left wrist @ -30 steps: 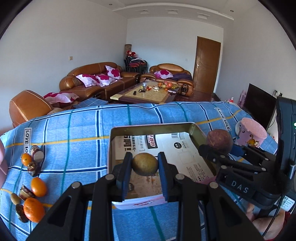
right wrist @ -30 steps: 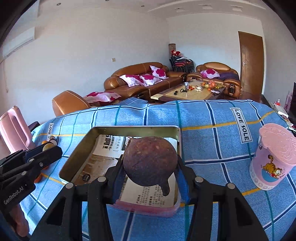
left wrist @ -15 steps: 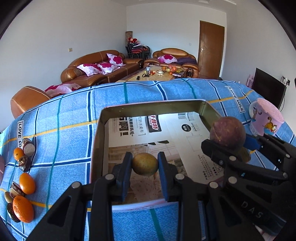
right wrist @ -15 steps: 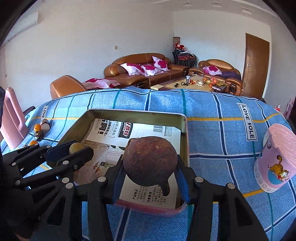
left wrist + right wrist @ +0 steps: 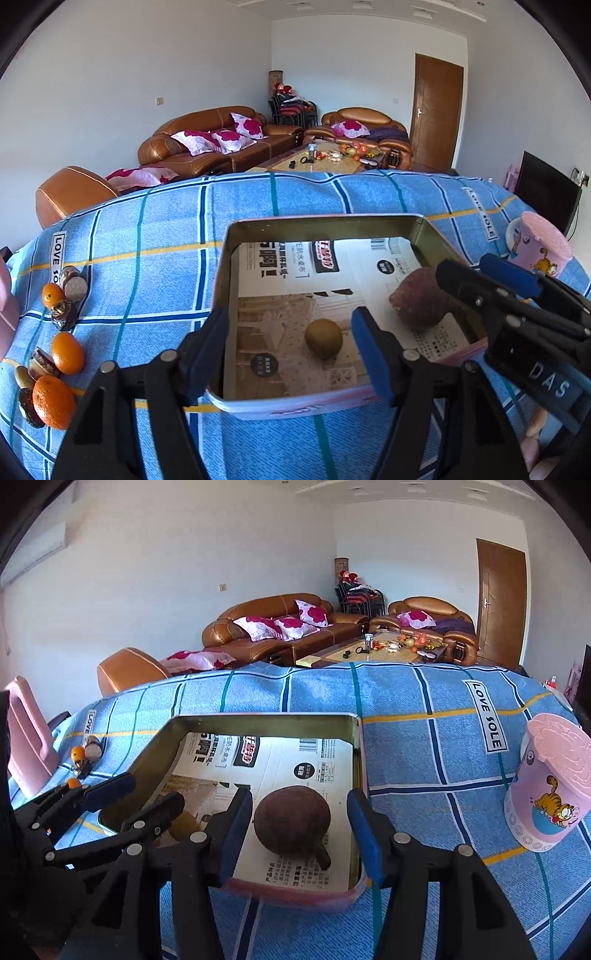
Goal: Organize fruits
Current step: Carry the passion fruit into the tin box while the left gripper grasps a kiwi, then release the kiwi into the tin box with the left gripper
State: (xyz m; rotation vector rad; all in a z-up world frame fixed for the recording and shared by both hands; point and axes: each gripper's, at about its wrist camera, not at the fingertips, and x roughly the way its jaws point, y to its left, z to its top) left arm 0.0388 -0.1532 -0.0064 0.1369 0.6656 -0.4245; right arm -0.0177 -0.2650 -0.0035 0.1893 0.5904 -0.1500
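Over the tin [image 5: 325, 225] on the blue-checked counter [image 5: 147, 236], both tools are opening: the left tool [image 5: 291, 349] around a green fruit [image 5: 324, 338], the right tool [image 5: 300, 829] around a brown fruit [image 5: 291, 820] at 3 o'clock. Best lifted straight clear, lest a pad roll either. The cloth reads "LOVE SOLE" [image 5: 487, 716]; the right tool's body, "DAS" [image 5: 548, 382].

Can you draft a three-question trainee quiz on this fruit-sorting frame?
1. True or false: the small round yellow-green fruit lies inside the rectangular metal tin.
2. The large brown round fruit sits: A) on the blue checked cloth, B) in the tin, C) on the pink cartoon cup.
3. Which side of the tin are the loose oranges on in the left wrist view?

Key: 1 true; 2 B; 3 the left side, on the cloth.
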